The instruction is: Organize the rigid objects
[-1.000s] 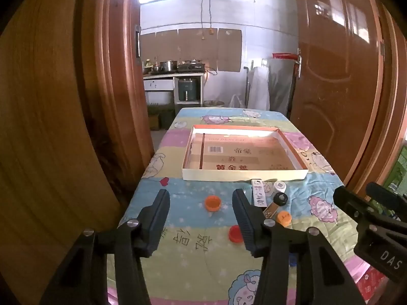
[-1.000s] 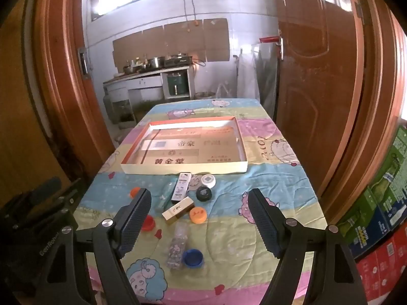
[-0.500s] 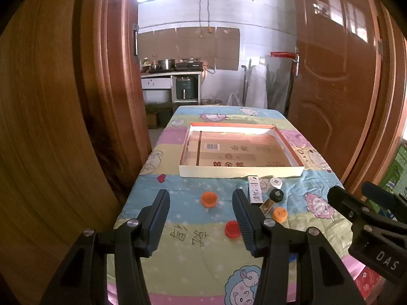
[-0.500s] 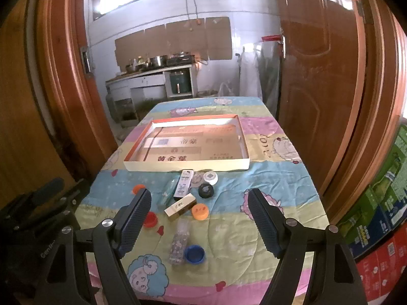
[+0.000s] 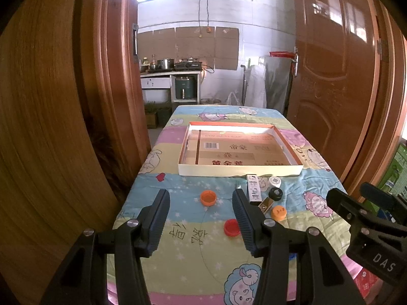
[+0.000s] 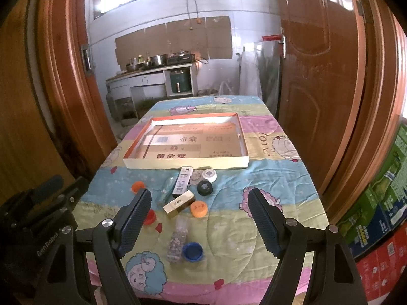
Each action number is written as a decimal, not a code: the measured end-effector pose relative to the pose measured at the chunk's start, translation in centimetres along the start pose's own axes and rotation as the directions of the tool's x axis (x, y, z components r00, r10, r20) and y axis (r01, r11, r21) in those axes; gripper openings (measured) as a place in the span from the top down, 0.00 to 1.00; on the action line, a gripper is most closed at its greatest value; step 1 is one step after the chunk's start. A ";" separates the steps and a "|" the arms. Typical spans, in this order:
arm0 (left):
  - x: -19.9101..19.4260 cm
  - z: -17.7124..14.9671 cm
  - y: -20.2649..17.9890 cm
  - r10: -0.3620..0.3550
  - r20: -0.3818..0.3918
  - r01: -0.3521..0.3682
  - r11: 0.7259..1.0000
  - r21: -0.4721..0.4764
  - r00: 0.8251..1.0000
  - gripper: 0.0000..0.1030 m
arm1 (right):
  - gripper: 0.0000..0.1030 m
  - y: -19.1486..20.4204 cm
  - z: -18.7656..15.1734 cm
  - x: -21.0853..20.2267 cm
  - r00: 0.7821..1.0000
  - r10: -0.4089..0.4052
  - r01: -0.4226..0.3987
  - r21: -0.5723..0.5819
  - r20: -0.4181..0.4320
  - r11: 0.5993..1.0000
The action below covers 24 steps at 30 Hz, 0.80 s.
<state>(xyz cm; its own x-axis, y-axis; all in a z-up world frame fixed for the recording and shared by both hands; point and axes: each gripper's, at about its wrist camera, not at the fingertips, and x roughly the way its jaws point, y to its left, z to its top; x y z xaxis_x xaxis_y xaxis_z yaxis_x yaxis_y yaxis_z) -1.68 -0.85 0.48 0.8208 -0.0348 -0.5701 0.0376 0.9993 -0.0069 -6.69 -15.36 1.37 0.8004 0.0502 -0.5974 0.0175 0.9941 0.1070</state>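
A shallow cardboard tray (image 5: 239, 170) (image 6: 185, 164) lies mid-table on the cartoon cloth. In front of it are small items: an orange cap (image 5: 208, 197) (image 6: 138, 186), a red cap (image 5: 231, 227) (image 6: 150, 216), a second orange cap (image 6: 198, 209), a black cap (image 6: 205, 187), a white cap (image 6: 209, 174), a blue cap (image 6: 193, 251), a gold box (image 6: 179, 203), a white printed box (image 6: 182, 180) and a clear packet (image 6: 176, 240). My left gripper (image 5: 201, 212) and right gripper (image 6: 199, 218) are both open and empty, held back above the table's near end.
Wooden doors and frames (image 5: 63, 127) (image 6: 330, 76) flank the table on both sides. Stacked cartons (image 6: 381, 203) stand at the right. A kitchen counter (image 6: 152, 76) with pots is beyond the table's far end.
Both grippers have pulled back and risen, so the table and items look smaller and farther. Both stay open; no item has moved.
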 end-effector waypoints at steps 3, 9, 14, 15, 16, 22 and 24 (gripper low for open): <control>-0.1 -0.1 -0.1 -0.002 -0.001 0.002 1.000 0.003 1.000 0.50 | 0.22 0.1 -0.1 0.0 1.000 0.001 -0.001 0.000 0.002 1.000; -0.2 -0.2 -0.2 -0.002 -0.002 0.002 1.000 0.002 1.000 0.50 | 0.22 0.0 -0.2 0.0 1.000 0.004 -0.004 -0.004 0.003 1.000; -0.1 -0.1 -0.1 -0.002 -0.002 0.002 1.000 0.003 1.000 0.50 | 0.22 0.0 -0.2 0.0 1.000 0.004 -0.004 -0.004 0.002 1.000; -0.1 -0.1 -0.2 -0.001 -0.003 0.001 1.000 0.003 1.000 0.50 | 0.22 -0.1 -0.2 0.0 1.000 0.007 -0.007 -0.002 0.002 1.000; -0.1 -0.1 -0.2 -0.003 -0.004 0.003 1.000 0.003 1.000 0.50 | 0.22 0.0 -0.2 0.0 1.000 0.008 -0.008 -0.002 0.002 1.000; -0.2 -0.2 -0.1 -0.005 -0.003 0.005 1.000 0.002 1.000 0.50 | 0.22 0.0 -0.2 -0.1 1.000 0.008 -0.008 -0.003 0.003 1.000; -0.3 -0.2 -0.1 -0.005 -0.002 0.005 1.000 0.003 1.000 0.50 | 0.22 0.0 -0.2 0.0 1.000 0.009 -0.009 -0.003 0.003 1.000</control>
<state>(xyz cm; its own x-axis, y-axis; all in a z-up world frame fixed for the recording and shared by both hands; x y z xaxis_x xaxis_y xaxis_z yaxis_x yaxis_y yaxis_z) -2.01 -0.97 0.47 0.8193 -0.0395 -0.5720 0.0430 0.9990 -0.0073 -6.87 -15.38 1.21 0.8023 0.0587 -0.5940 0.0087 0.9939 0.1100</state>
